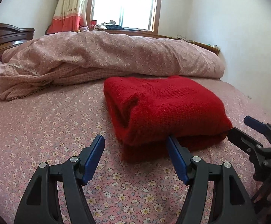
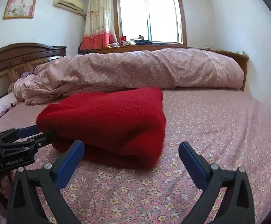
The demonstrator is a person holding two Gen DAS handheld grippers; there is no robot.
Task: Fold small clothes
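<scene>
A red knitted sweater (image 1: 165,110) lies folded in a thick bundle on the pink floral bedsheet (image 1: 42,127). My left gripper (image 1: 135,140) is open at the bundle's near left corner, its right fingertip against the fold's lower edge. The right gripper shows at the right edge of this view (image 1: 239,128), open at the bundle's near right corner. In the right wrist view the sweater (image 2: 109,119) lies ahead and to the left, my right gripper (image 2: 131,147) is open at its near edge, and the left gripper (image 2: 42,130) sits at the sweater's left corner.
A rolled pink floral duvet (image 1: 107,56) lies across the bed behind the sweater. A dark wooden headboard (image 2: 23,56) stands at the left. A window (image 2: 148,18), a curtain and cluttered sill are at the back. The bed's right edge meets a white wall.
</scene>
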